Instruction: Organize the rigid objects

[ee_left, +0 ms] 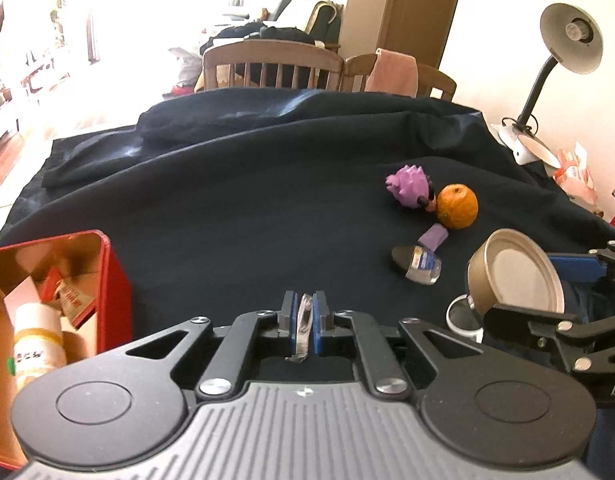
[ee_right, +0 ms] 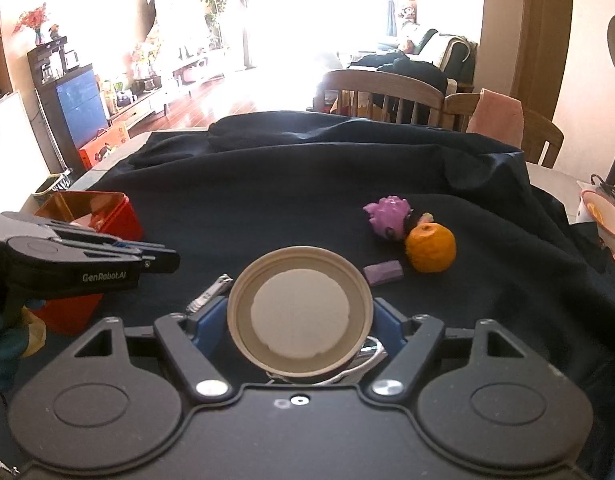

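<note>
Left wrist view: my left gripper (ee_left: 305, 322) is pinched tight on a thin silvery metal piece (ee_left: 303, 326), which stands on edge between the blue pads at lower centre; it looks like the nail clipper, but I cannot be sure from this angle. At lower left sits the red tin box (ee_left: 111, 280), open, with a white bottle (ee_left: 37, 332) and packets inside. On the dark cloth (ee_left: 247, 200), right of centre, lie a purple spiky toy (ee_left: 407, 186) touching an orange (ee_left: 457, 206), a small purple block (ee_left: 435, 237) just below them, and a small labelled container (ee_left: 421, 266) on its side nearer me. My right gripper (ee_left: 519, 280) shows at the right edge. Right wrist view: its jaws stand wide, clamped on a round gold lid (ee_right: 301, 314) whose pale inner face is towards the camera, at frame centre. A nail clipper (ee_right: 209, 298) shows just left of the lid, tip visible only. The desk lamp (ee_left: 567, 44) stands at upper right of the left view, off the cloth.
</note>
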### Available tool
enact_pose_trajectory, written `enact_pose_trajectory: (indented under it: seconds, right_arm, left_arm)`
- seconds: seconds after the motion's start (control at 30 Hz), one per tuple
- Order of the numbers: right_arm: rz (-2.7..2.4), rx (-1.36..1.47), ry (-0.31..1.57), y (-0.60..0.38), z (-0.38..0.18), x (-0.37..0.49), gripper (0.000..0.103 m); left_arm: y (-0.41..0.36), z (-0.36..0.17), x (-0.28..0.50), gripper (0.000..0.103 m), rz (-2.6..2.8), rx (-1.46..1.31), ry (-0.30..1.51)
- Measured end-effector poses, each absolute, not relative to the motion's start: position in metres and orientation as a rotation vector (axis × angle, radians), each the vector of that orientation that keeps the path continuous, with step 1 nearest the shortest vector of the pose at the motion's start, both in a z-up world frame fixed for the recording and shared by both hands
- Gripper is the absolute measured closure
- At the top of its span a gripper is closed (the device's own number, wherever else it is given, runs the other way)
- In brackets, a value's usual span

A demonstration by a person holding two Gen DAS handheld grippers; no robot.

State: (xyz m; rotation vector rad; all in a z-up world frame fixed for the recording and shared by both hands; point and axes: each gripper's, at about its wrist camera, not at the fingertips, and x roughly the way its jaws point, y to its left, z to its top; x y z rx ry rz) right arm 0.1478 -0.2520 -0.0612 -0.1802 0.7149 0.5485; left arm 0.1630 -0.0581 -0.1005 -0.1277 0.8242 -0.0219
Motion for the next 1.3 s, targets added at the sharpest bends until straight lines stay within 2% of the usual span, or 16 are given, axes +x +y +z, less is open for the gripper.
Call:
enact_pose_trajectory:
  seconds: [0.33, 0.4, 0.47, 0.53, 0.6, 1.0, 1.17, 1.3]
  right_arm:
    - [0.504, -0.126, 0.745, -0.256, -0.066, 0.123, 0.027]
    - [0.490, -0.116, 0.746, -0.260, -0.066, 0.121, 0.027]
    - [0.480, -0.106, 0.747, -0.266, -0.067, 0.120, 0.027]
    - [0.470, -0.099, 0.747, -0.272, -0.068, 0.120, 0.027]
    - [0.461, -0.088, 0.750, -0.280, -0.070, 0.121, 0.027]
    - [0.440, -0.059, 0.784, -0.315, -0.084, 0.137, 0.027]
    - [0.446, -0.055, 0.787, -0.321, -0.086, 0.143, 0.027]
    - [0.450, -0.049, 0.790, -0.323, -0.088, 0.146, 0.027]
  left_arm:
    - [-0.047, -0.113, 0.161, 0.094, -0.101, -0.152, 0.890]
    - [-0.052, -0.115, 0.165, 0.088, -0.113, -0.134, 0.896]
    - [-0.056, -0.117, 0.169, 0.075, -0.122, -0.123, 0.896]
    - [-0.059, -0.121, 0.174, 0.040, -0.131, -0.124, 0.898]
    - [-0.062, -0.123, 0.177, 0.033, -0.131, -0.125, 0.881]
    - [-0.078, -0.156, 0.215, 0.034, -0.052, -0.027, 0.949]
    - [-0.084, -0.158, 0.220, 0.047, -0.048, 0.024, 0.936]
    - [-0.084, -0.156, 0.221, 0.074, -0.038, 0.019, 0.921]
